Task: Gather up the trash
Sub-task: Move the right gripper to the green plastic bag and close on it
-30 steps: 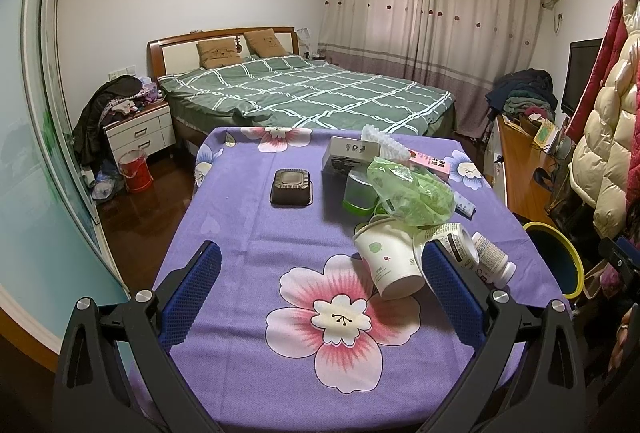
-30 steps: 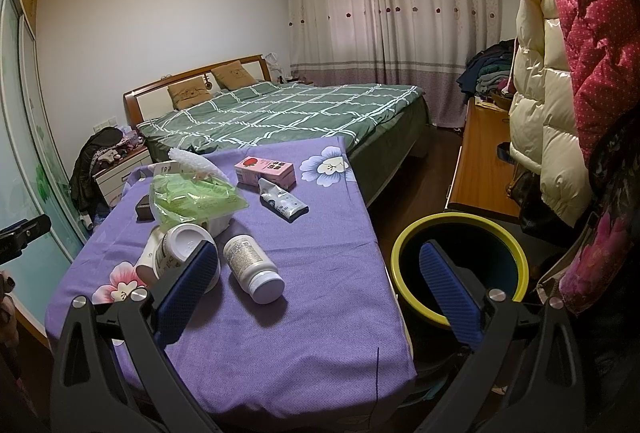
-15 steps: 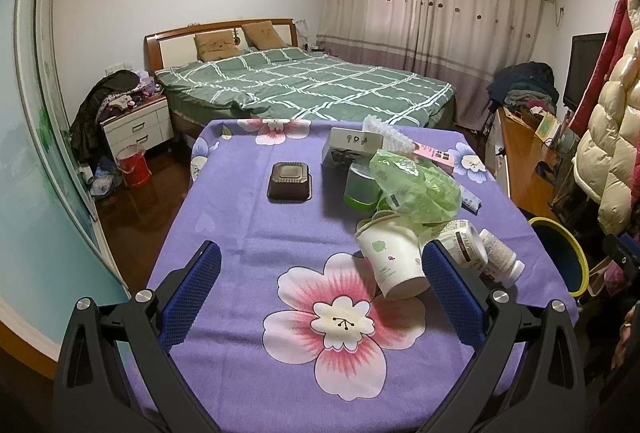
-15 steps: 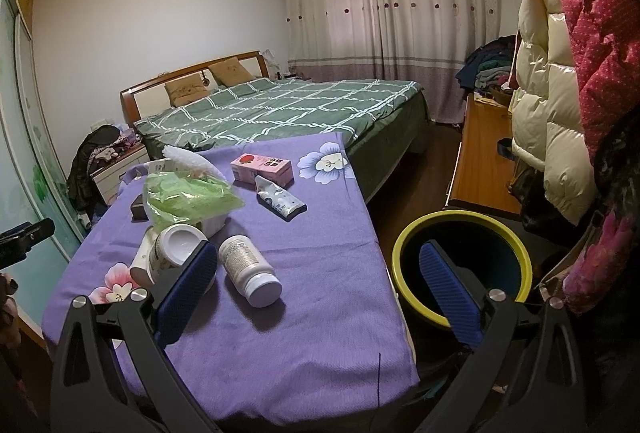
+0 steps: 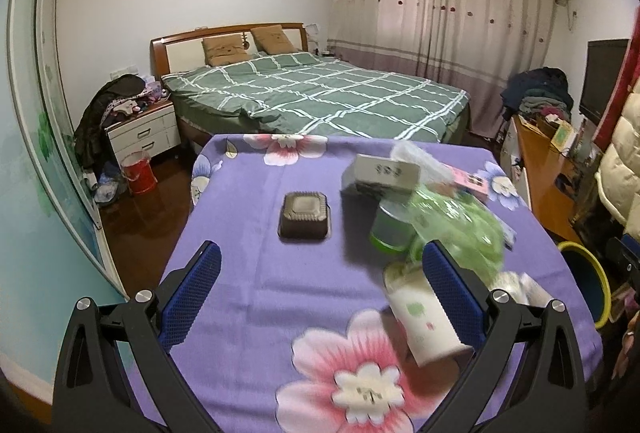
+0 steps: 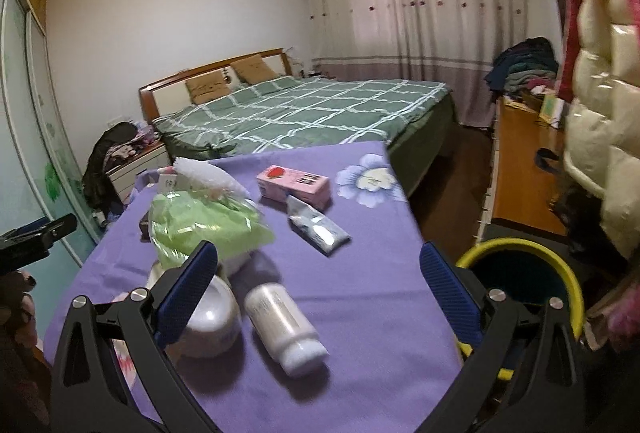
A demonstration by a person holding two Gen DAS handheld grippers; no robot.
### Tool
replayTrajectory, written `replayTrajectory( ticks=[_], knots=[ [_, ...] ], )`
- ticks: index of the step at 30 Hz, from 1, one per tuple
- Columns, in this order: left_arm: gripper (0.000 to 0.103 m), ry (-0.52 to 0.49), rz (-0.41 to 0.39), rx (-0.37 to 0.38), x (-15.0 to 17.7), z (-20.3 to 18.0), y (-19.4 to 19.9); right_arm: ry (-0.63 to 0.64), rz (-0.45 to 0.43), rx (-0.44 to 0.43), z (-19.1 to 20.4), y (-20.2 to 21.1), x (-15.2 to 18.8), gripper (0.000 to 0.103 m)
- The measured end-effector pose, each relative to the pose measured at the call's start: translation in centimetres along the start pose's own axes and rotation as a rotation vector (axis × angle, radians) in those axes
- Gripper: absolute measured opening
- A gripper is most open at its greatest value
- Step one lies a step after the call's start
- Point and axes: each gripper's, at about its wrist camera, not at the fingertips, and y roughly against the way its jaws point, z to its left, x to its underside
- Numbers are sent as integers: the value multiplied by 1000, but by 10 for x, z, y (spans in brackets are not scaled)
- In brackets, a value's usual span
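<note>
Trash lies on a purple flowered tablecloth (image 5: pixel 256 273): a dark square tray (image 5: pixel 305 216), a tipped paper cup (image 5: pixel 424 317), a green plastic bag (image 5: pixel 460 229) over a green-rimmed cup (image 5: pixel 390 229), a white box (image 5: pixel 386 173). In the right wrist view: two white bottles (image 6: pixel 285 327) (image 6: pixel 210 321), the green bag (image 6: pixel 204 225), a pink carton (image 6: pixel 294 185), a flat tube (image 6: pixel 318 229). My left gripper (image 5: pixel 320 297) is open above the table, the cup by its right finger. My right gripper (image 6: pixel 316 293) is open above the bottles.
A yellow-rimmed dark bin (image 6: pixel 524 281) stands on the floor right of the table, also in the left wrist view (image 5: pixel 592 281). A green checked bed (image 5: pixel 320 97) lies behind. A wooden desk (image 6: pixel 524 169), hanging coats (image 6: pixel 600 137) on the right. A nightstand (image 5: pixel 140 133) at left.
Both grippers have moved forward over the table, so the trash looks larger and closer. The left view has swung left a little. Both stay open and empty.
</note>
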Motion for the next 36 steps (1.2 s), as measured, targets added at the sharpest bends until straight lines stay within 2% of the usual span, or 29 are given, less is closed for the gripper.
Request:
replayTrajectory(
  ticks=[7, 11, 15, 20, 23, 25, 31, 34, 35, 36],
  knots=[
    [99, 6, 4, -47, -21, 15, -48, 66, 48, -48, 32, -56, -21, 97],
    [99, 6, 6, -71, -27, 24, -77, 88, 110, -49, 42, -95, -29, 96],
    [99, 3, 3, -90, -31, 31, -106, 77, 199, -82, 47, -135, -32, 88],
    [99, 7, 1, -94, -30, 43, -136, 69, 276, -125, 52, -162, -31, 84],
    [99, 23, 23, -80, -28, 50, -148, 78, 308, -137, 58, -174, -28, 84],
    [99, 33, 40, -73, -25, 54, -153, 80, 325, -142, 60, -180, -27, 80],
    [99, 14, 25, -73, -21, 51, -154, 75, 376, -195, 66, -188, -24, 59],
    [99, -7, 17, -78, -18, 45, -151, 72, 384, -206, 67, -187, -23, 35],
    [99, -10, 18, -75, -17, 45, -151, 70, 385, -203, 67, -187, -23, 22],
    [99, -12, 20, -72, -17, 44, -151, 69, 383, -195, 66, -186, -23, 17]
  ],
)
